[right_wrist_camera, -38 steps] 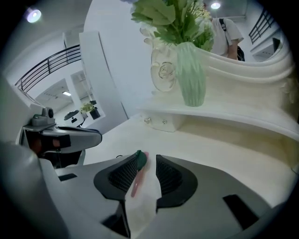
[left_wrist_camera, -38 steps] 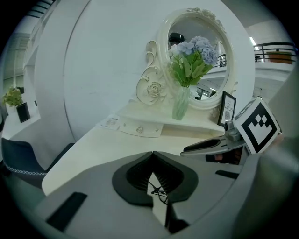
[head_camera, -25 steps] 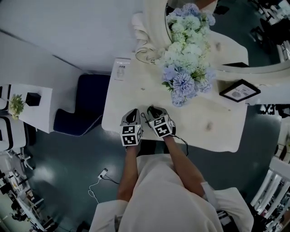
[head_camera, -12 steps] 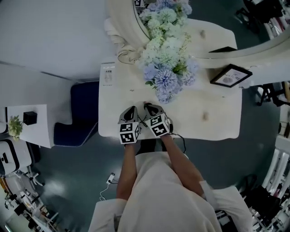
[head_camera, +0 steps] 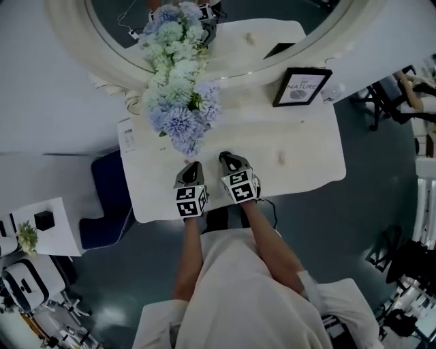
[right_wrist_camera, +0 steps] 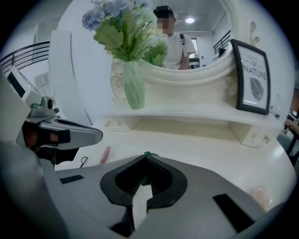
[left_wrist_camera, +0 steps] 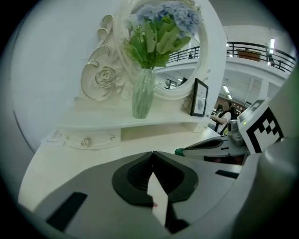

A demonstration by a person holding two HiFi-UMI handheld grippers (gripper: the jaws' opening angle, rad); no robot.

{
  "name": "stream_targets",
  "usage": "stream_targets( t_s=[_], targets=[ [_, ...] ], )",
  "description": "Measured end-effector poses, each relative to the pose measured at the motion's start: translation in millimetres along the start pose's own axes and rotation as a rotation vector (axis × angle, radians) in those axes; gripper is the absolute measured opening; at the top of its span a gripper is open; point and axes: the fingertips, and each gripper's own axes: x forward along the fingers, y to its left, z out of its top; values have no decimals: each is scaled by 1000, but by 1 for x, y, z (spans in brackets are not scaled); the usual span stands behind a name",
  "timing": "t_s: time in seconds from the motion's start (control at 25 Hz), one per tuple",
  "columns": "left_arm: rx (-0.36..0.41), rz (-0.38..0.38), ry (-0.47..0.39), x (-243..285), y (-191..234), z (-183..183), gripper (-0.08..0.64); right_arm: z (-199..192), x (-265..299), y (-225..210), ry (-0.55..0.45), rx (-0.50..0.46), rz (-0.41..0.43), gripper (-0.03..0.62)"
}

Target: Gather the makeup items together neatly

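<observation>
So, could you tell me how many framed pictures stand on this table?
1: the frame stands right of the flowers, below the mirror, which reflects its back. None seems hidden.

A: Cream table (head_camera: 306, 146), blue-and-white flowers (head_camera: 178, 102), pale green vase (left_wrist_camera: 142, 95)!
B: Black frame (head_camera: 302, 86) far right, pink stick (right_wrist_camera: 106, 154) near left, black-and-white squares on the cubes (head_camera: 191, 202), a green piece (right_wrist_camera: 148, 153) at the tip of the grey right gripper (right_wrist_camera: 145, 157).
</observation>
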Motion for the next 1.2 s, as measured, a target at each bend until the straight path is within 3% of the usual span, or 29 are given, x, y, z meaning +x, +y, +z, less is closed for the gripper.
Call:
stream_targets(
  t_s=[0.2,0.44,0.72,1.08,1.2],
  targets=[
    [44,-59,11,17,-42,3,15,-31,-30,-61,-7,119,-104,43],
    [56,-72,17,25,-75,1,15,-62,-60,-116,-3,206,-182,43],
    [49,-51,16,26,-95,-6,15,-88,-70,-139,39,216,-187,43],
    [3,40,2,6,-101,-21,15,-98,-75,-149,49,168,-183,51],
    [-13,73,-7,-7,-98,-28,15,-94,-78,-147,30,152,-180,146]
  ],
)
